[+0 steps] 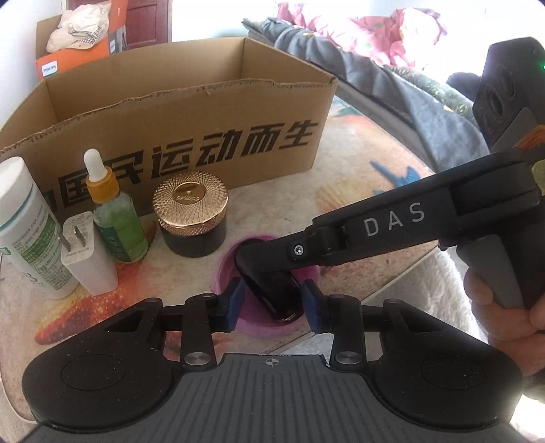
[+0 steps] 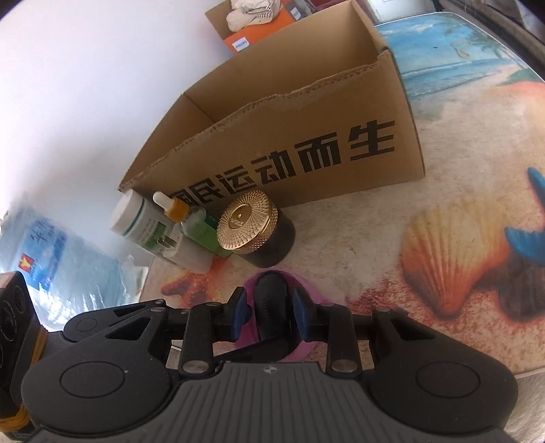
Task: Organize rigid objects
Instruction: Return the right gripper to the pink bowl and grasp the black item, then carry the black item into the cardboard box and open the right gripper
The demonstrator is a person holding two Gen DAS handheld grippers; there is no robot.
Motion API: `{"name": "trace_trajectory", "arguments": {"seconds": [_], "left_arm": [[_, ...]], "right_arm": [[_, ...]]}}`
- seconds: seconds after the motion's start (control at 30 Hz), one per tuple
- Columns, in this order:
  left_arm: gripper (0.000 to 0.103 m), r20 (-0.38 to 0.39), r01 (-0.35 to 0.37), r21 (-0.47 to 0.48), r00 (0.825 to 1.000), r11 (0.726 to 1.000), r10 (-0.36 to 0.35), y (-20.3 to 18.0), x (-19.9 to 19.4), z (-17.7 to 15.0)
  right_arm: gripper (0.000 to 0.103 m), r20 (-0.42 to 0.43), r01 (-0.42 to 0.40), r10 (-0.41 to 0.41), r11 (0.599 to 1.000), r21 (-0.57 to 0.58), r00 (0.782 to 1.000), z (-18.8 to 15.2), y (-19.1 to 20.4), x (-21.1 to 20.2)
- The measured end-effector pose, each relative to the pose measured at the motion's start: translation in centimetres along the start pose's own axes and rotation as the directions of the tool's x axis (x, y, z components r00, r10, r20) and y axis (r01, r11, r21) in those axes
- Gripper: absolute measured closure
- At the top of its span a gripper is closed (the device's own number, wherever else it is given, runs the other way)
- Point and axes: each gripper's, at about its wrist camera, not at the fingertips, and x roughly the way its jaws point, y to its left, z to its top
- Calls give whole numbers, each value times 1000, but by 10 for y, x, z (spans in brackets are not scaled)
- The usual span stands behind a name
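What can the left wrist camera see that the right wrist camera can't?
Only the left wrist camera shows the pink flowery bedding, the grey blanket and the person's right hand on a black handle. Only the right wrist camera shows the big blue plastic water jug past the table edge. Both show the brown cardboard box with black letters, the dark round jar with the gold lid, the green glass dropper bottle with the orange collar, the white wall plug and the tall white tube.

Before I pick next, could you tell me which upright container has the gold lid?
The dark jar beside the dropper bottle; the white tube has none.
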Motion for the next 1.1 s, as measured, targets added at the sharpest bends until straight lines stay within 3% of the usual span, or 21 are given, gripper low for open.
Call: {"name": "trace_trajectory", "arguments": {"seconds": [0.27, 0.43, 0.5, 0.57, 0.87, 1.1], "left_arm": [[66, 15, 28, -18, 999, 999, -28, 7, 4, 0], [66, 49, 23, -12, 999, 1000, -23, 8, 6, -1], [65, 48, 3, -18, 999, 1000, -2, 8, 10, -1], [65, 43, 27, -50, 999, 998, -25, 14, 12, -1], [71, 79, 31, -62, 997, 998, -26, 15, 6, -2], [71, 142, 17, -44, 990, 999, -10, 10, -16, 6]], "right_arm": [[72, -34, 34, -35, 999, -28, 999, 2, 4, 15], [71, -24, -10, 10, 1000, 13, 1000, 5, -6, 15], [70, -22, -70, 71, 996, 51, 997, 4, -13, 16], [72, -8, -102, 103, 991, 83, 995, 3, -19, 14], [85, 41, -129, 126, 987, 100, 991, 1, -24, 7], [85, 101, -133, 130, 991, 23, 986, 4, -5, -16]]}}
